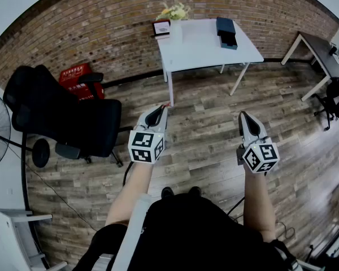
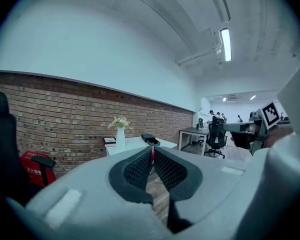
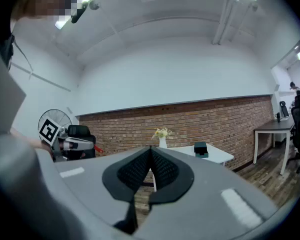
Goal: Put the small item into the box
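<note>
The left gripper (image 1: 165,109) is closed to a narrow gap, and its jaw tips clamp a small red item (image 2: 152,155), a thin strip that projects just past the tips. The right gripper (image 1: 243,116) is fully closed, jaws together, with nothing between them. Both grippers are held side by side above the wooden floor (image 1: 203,112), well apart from the white desk (image 1: 203,47), which stands against the brick wall. The dark box (image 1: 226,32) rests on the desk near its right edge. A white vase (image 1: 177,27) with flowers stands at the rear of the desk, left of the box. A black office chair (image 1: 62,114) stands on the floor, left of the left gripper.
</note>
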Demonstrator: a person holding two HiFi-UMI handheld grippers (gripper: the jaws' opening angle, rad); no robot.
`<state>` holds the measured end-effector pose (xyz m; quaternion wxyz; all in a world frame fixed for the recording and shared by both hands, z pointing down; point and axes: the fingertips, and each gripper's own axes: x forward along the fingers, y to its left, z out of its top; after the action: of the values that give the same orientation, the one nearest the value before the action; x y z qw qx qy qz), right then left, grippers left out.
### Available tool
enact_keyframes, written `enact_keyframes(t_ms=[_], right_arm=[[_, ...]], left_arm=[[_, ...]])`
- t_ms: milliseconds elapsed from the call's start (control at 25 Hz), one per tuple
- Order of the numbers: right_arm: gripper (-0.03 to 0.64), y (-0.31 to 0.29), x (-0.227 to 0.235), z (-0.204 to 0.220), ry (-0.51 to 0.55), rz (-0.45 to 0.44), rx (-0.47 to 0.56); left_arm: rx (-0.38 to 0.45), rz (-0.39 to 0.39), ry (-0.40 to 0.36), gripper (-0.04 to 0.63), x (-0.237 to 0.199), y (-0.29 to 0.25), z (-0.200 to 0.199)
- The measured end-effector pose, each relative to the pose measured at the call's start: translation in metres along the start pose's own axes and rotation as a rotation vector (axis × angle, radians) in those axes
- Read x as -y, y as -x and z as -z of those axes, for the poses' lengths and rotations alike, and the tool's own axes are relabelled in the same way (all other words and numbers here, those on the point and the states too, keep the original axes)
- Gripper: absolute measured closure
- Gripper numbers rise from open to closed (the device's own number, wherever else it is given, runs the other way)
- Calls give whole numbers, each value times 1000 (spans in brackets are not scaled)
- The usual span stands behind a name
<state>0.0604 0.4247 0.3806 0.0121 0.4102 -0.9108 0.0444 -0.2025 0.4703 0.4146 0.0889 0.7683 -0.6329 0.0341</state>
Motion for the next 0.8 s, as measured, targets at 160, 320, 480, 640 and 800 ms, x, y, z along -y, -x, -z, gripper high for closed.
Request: enact_keyframes(t_ms=[160,320,480,640,800], right_arm=[[618,1,-2,3,-7,-14,-8],[618,1,0,5,-8,-24,-13],[618,5,6,5,-34,-35,-6],[617,14,11,6,-98,-96,-3],[615,27,29,10,-113,-77,-16]], left_arm=[[-2,-4,9,578,-2,1,1],[-8,-3,9,578,2,0,3],[-13,-10,13,578,5,-2,6],[-13,-9,6,578,17,-4,5],[-26,-9,9,578,33,-10,8]])
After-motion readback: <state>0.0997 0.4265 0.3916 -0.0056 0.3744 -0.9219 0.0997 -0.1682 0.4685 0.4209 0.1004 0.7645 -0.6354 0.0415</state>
